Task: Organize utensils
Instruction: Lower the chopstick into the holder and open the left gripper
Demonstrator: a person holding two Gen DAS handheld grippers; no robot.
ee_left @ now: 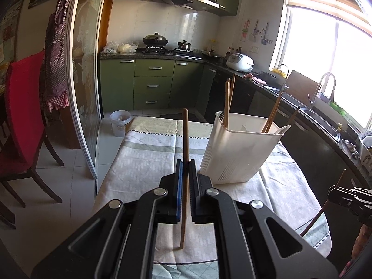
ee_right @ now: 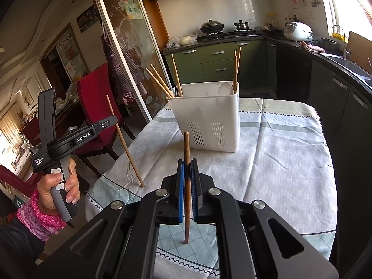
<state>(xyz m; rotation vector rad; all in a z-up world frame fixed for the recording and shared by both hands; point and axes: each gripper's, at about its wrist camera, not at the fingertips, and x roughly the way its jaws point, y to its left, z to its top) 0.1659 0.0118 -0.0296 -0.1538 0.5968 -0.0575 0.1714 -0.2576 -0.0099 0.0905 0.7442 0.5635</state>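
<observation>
My left gripper point(ee_left: 185, 166) is shut on a light wooden chopstick point(ee_left: 185, 134) that stands upright with its tip on the tablecloth. It also shows in the right wrist view point(ee_right: 125, 144). My right gripper point(ee_right: 187, 169) is shut on a darker wooden chopstick point(ee_right: 186, 146), also upright with its tip on the cloth. A white plastic utensil holder point(ee_left: 237, 153) stands on the table beyond both grippers, also in the right wrist view point(ee_right: 209, 121). It holds several chopsticks point(ee_right: 160, 79) and a white spoon point(ee_right: 225, 88).
The table carries a pale checked cloth point(ee_right: 279, 162). A red chair point(ee_left: 21, 121) stands to the left by a glass sliding door point(ee_left: 86, 81). Dark kitchen counters with a sink point(ee_left: 325, 121) run along the right. A white bucket point(ee_left: 120, 123) sits on the floor beyond the table.
</observation>
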